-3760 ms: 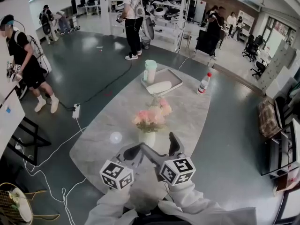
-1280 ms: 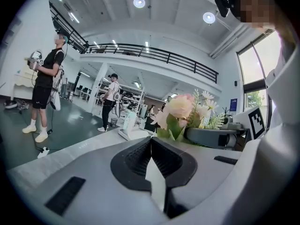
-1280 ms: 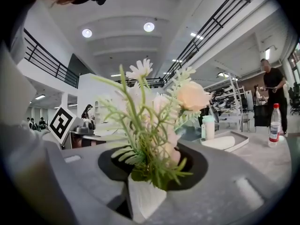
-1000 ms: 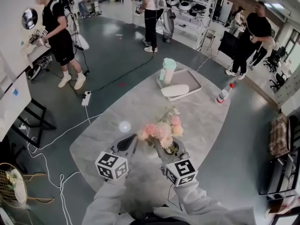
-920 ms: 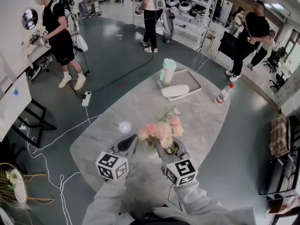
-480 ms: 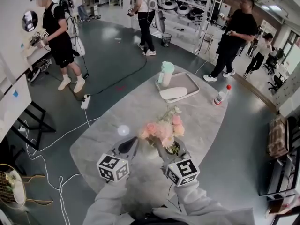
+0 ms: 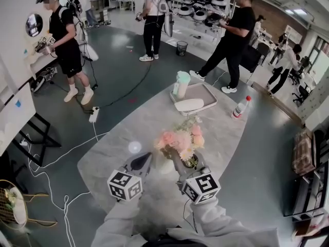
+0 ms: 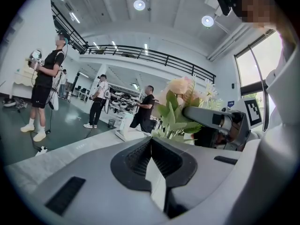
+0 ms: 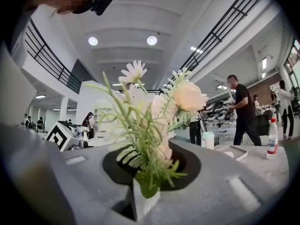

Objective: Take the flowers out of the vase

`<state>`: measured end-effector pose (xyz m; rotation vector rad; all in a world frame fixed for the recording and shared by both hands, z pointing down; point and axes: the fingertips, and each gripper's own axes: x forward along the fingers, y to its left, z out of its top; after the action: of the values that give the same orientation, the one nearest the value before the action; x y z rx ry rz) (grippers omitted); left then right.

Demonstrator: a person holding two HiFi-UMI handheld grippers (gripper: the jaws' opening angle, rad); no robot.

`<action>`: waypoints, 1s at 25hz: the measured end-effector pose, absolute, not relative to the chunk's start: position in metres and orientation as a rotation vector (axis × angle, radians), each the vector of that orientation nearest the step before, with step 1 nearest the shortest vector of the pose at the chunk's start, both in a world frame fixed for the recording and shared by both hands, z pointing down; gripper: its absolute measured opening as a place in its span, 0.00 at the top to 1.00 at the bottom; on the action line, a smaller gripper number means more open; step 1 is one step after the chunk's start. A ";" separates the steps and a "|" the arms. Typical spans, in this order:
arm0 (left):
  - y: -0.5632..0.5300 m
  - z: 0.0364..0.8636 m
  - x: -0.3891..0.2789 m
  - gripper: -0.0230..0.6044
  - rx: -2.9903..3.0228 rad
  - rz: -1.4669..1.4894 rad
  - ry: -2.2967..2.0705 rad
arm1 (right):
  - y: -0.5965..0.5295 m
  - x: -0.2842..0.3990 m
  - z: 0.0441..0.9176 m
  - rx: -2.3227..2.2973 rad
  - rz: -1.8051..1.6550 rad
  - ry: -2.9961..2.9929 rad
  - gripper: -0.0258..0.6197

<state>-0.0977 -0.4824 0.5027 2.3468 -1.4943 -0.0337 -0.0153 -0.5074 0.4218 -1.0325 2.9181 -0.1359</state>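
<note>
The right gripper (image 7: 185, 163) is pinching the flowers (image 7: 180, 139) low on their green stems. Its own view shows the leaves and stalks squeezed between the two pads, with the pink and white blooms fanning out above. The left gripper (image 7: 141, 162) hangs just beside it with its jaws pressed together on nothing, its tip aimed at the bunch from the side. The white vase (image 7: 165, 165) shows only as a pale patch under the blooms, between the two grippers, on the grey table (image 7: 123, 133). From here I cannot tell whether the stem ends are out of its mouth.

The step in hand looks like the lift-out, and doing it well is mostly a matter of direction. The bunch should go straight up along the line of the vase, not off to one side, since a slanted pull would likely drag the stems against the rim and tip the vase over. The grip is low and on several thin stems at once, so a stalk could slip loose. A firm pinch and a slow, even rise would suit better than a jerk.

The left gripper is free and near — it could steady the vase from the side if the vase starts to rise with the stems. Once the ends are plainly clear, the bunch can be carried to a bare part of the table.
</note>
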 end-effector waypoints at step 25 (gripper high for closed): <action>-0.443 0.461 -0.098 0.96 2.475 -0.078 -1.428 | -0.469 0.000 0.318 -1.111 0.092 2.745 0.82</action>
<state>-0.0984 -0.4433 0.4611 2.4750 -1.4276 -0.0780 0.0001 -0.4693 0.3181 -1.1111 2.7450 0.0918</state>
